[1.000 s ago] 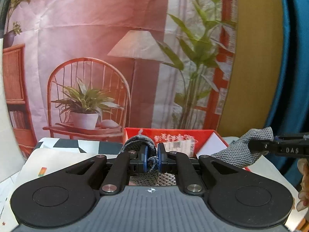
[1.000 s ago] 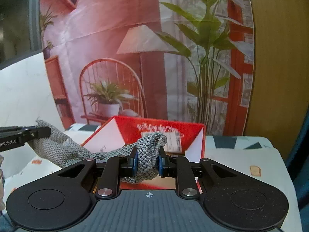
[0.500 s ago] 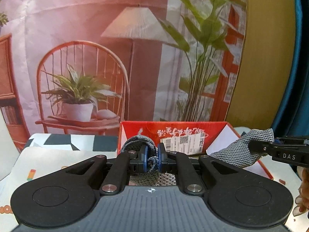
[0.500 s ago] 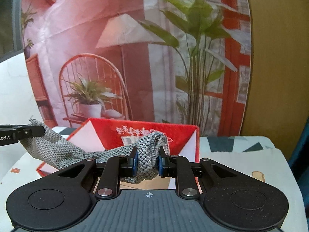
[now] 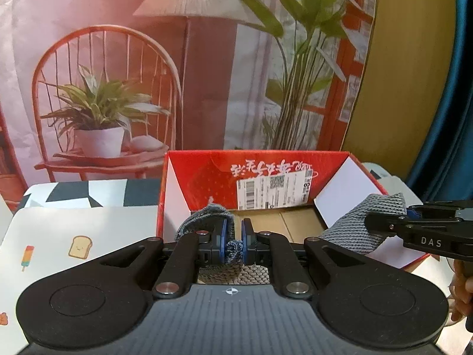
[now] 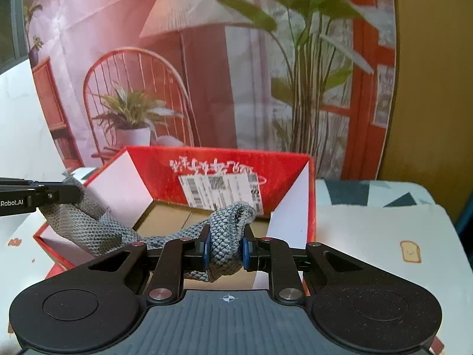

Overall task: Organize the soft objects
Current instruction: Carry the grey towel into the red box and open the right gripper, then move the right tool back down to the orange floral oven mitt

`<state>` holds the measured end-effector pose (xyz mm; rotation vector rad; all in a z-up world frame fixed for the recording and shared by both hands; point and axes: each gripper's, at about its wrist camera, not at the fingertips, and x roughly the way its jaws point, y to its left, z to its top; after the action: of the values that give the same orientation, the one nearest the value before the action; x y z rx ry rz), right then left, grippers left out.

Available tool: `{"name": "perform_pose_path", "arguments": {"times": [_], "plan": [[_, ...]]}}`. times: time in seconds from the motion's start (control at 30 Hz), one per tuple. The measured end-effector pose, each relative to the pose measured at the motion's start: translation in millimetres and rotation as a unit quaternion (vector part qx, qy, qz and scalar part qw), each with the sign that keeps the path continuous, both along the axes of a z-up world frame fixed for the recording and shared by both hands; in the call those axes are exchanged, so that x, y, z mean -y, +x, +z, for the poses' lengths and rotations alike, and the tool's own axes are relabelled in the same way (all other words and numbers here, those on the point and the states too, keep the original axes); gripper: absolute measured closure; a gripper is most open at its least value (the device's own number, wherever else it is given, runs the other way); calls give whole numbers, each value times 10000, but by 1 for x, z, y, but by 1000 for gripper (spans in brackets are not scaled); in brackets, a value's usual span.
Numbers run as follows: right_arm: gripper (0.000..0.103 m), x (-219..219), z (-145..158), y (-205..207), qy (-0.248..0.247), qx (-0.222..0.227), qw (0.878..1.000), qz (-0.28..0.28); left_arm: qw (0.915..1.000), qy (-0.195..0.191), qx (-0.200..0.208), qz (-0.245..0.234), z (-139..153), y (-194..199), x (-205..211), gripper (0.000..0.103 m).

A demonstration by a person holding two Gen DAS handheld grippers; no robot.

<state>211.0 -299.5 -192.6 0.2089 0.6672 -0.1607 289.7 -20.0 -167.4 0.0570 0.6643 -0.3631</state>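
A grey knitted cloth (image 6: 88,230) hangs between my two grippers over an open red cardboard box (image 6: 224,162). My left gripper (image 5: 234,242) is shut on one bunched end of the grey cloth (image 5: 207,219). My right gripper (image 6: 226,244) is shut on the other end, which bulges between its blue pads. In the left wrist view the right gripper (image 5: 381,222) comes in from the right with cloth (image 5: 360,227) in its tip, above the box (image 5: 207,183). The left gripper (image 6: 71,192) enters the right wrist view from the left. The brown box floor (image 5: 298,222) shows below.
The box stands on a white table cover (image 5: 82,230) printed with toast and ice-lolly pictures. Behind it hangs a backdrop (image 5: 118,59) printed with a chair, lamp and plants. A blue curtain (image 5: 449,88) is at the right. A hand (image 5: 461,284) shows at the right edge.
Both grippers have come forward and down toward the box with the cloth still held between them. The box now looks larger, and its brown floor has come into view.
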Motion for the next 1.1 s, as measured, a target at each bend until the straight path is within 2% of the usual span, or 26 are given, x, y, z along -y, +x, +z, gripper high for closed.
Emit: {"name": "perform_pose_path", "arguments": {"times": [0.7,1.0,1.07,1.1], "plan": [[84,-4,-17,20,219,-522,9984,64,9978,39,-645,-162,-20,16,11,92],[84,-10,-4,20,-10,-876,9961,-26,9967,60,-785,-190,-28,17,14,91],[84,-11,-3,21,-64,-899,9959,-42,9969,146,-754,-167,-28,17,16,86],[84,-12,-3,21,-86,-919,9957,-55,9969,158,-754,-168,-27,17,15,74]]}}
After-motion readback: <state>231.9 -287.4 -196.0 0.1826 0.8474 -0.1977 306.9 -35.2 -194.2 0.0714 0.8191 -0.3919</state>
